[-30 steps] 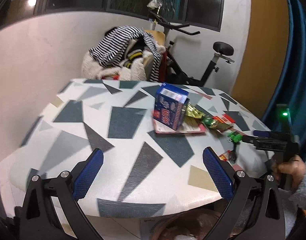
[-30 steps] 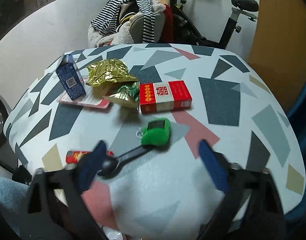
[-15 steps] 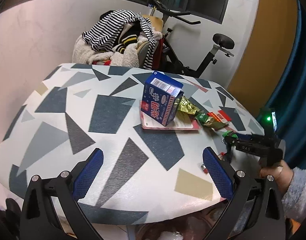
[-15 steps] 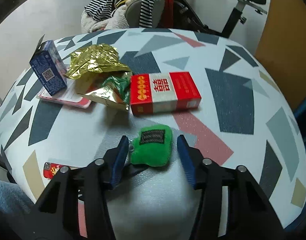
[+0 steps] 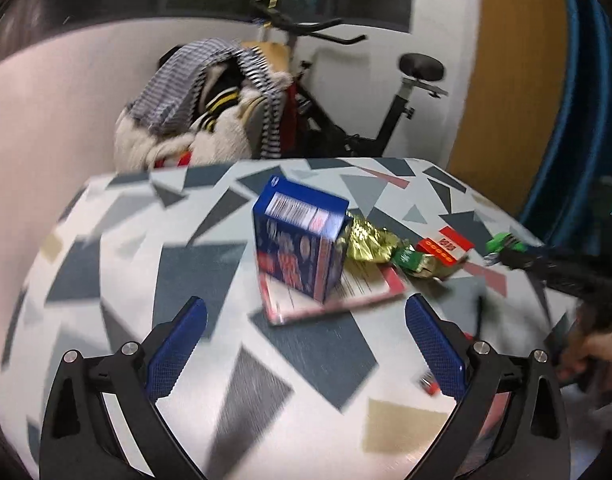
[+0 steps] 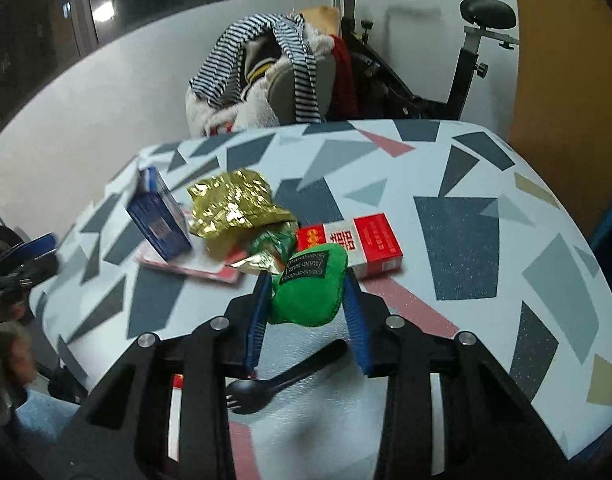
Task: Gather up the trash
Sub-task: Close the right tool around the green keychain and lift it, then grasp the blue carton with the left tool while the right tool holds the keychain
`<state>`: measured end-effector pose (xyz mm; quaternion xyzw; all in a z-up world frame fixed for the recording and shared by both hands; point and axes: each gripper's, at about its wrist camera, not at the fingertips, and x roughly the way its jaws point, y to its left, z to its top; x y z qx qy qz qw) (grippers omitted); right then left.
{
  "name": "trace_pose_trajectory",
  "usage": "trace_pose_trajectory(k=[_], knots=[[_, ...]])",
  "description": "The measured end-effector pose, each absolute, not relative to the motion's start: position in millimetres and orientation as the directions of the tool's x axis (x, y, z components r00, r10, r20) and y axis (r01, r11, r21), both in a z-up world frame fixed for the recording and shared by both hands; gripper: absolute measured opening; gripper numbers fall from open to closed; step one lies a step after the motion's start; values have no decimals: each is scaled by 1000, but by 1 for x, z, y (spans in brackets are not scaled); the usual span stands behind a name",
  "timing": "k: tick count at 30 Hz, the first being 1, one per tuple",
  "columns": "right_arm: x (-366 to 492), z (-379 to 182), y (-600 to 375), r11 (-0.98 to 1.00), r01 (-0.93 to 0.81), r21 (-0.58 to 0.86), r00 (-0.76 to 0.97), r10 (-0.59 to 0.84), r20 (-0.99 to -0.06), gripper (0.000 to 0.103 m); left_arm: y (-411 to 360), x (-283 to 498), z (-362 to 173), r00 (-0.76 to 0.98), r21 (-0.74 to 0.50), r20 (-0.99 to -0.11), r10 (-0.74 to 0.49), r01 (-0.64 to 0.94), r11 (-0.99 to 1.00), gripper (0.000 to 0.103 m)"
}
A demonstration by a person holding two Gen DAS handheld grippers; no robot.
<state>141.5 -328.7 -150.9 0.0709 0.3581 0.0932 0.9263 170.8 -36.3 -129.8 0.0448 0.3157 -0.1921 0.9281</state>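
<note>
My right tongs (image 6: pixel 306 292) grip the green pouch (image 6: pixel 308 286); my left tongs (image 5: pixel 306 344) are spread wide with nothing between them.

The pouch sits pinched between both blue pads (image 6: pixel 356 320) of my right tongs, raised above the desk (image 6: pixel 466 240) near its near edge, with a black plastic spork (image 6: pixel 278 386) lying on the desk right under it. Just beyond the pouch lies a red and white box (image 6: pixel 358 242), and beside that a crumpled gold wrapper (image 6: pixel 234 208) and a green wrapper (image 6: pixel 272 244). A blue carton (image 5: pixel 300 242) stands upright on a pink-edged card (image 5: pixel 338 300) toward the desk's middle. My left tongs hang over the near edge, well apart from the carton. This view is blurred.
</note>
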Motion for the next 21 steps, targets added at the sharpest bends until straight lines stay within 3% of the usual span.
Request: trace_pose_trajectory(k=[14,18,21], knots=[[133,-145,-345,970,-95,225,740,220,-635,38,-88,268,-147,682,192,-664,-308,553,811,97],[132,-145,-346,970,-94,224,742,219,-634,38,-87,284,-157,649,165,-699,-301,555,815,97],[132,-146,-346,971,-96,220,739,218,-638,38,-80,292,-162,583,57,-736,-345,561,826,93]])
